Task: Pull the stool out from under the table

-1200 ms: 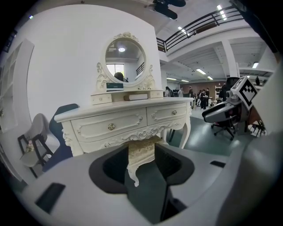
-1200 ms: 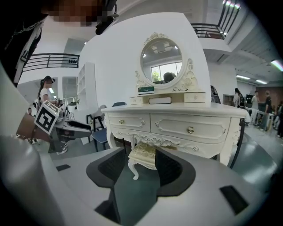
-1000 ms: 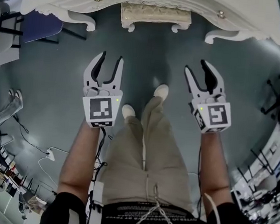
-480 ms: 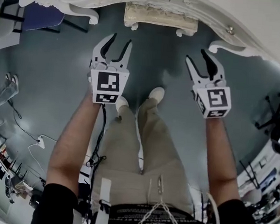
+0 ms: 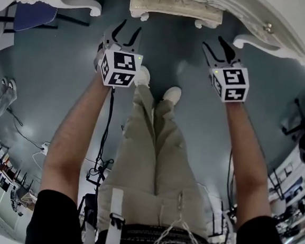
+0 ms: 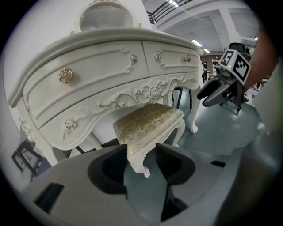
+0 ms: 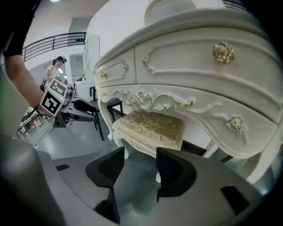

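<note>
One low cream stool with a gold-patterned padded seat and curved carved legs stands on the grey floor. It is pushed in under the one cream-white carved table, between the table's front legs, with the front edge of the seat showing out. Two gold knobs on the table front show in the head view, and its drawers are shut.

Two grippers are held out in front of the stool, and neither one touches it. The left gripper is near the seat's left front corner. Its jaws have just been opening and they grasp nothing; only the far stool leg shows in the gap. The right gripper is near the right corner, with jaws apart and nothing between them. Each gripper carries one cube with black and white square markers.

Below are the person's two legs in beige trousers and two white shoes.
</note>
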`<state>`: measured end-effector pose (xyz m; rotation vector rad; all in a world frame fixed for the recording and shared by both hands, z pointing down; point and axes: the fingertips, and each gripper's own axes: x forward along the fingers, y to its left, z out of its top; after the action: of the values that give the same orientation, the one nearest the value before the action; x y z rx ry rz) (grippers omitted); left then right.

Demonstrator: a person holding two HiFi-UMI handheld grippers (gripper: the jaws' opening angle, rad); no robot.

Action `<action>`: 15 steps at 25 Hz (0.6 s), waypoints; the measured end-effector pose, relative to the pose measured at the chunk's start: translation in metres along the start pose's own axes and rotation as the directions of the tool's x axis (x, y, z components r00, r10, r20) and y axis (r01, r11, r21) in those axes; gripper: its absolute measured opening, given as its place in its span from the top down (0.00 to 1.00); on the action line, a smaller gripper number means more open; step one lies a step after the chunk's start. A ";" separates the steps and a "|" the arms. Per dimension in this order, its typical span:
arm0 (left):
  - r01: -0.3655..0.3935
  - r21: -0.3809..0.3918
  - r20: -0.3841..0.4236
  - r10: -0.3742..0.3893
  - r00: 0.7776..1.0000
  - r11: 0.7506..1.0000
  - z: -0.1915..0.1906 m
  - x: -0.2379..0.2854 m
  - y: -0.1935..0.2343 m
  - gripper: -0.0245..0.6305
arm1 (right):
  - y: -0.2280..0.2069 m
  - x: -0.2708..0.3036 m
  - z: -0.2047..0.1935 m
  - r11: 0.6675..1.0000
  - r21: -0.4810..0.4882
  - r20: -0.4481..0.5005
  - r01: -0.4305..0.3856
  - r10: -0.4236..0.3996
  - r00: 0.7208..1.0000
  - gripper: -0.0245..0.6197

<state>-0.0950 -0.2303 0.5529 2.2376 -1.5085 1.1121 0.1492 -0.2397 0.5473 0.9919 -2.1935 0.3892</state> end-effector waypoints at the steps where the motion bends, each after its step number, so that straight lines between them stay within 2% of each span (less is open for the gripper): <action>1: 0.005 0.016 -0.007 -0.005 1.000 1.000 -0.004 0.009 0.000 0.68 | -0.004 0.007 -0.006 1.000 0.005 -0.016 0.005 -0.005 1.000 0.65; 8: 0.019 0.057 -0.081 -0.015 0.997 0.998 -0.025 0.057 0.021 0.67 | -0.036 0.046 -0.024 0.999 0.016 -0.107 0.046 -0.044 0.993 0.62; 15: 0.028 0.078 -0.146 -0.017 0.989 0.997 -0.035 0.099 0.039 0.64 | -0.067 0.089 -0.044 0.994 -0.027 -0.214 0.107 -0.111 0.971 0.55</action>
<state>-0.1265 -0.2974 0.6371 2.1654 -1.4009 1.3197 0.1779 -0.3101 0.6404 1.0082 -1.9368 0.4080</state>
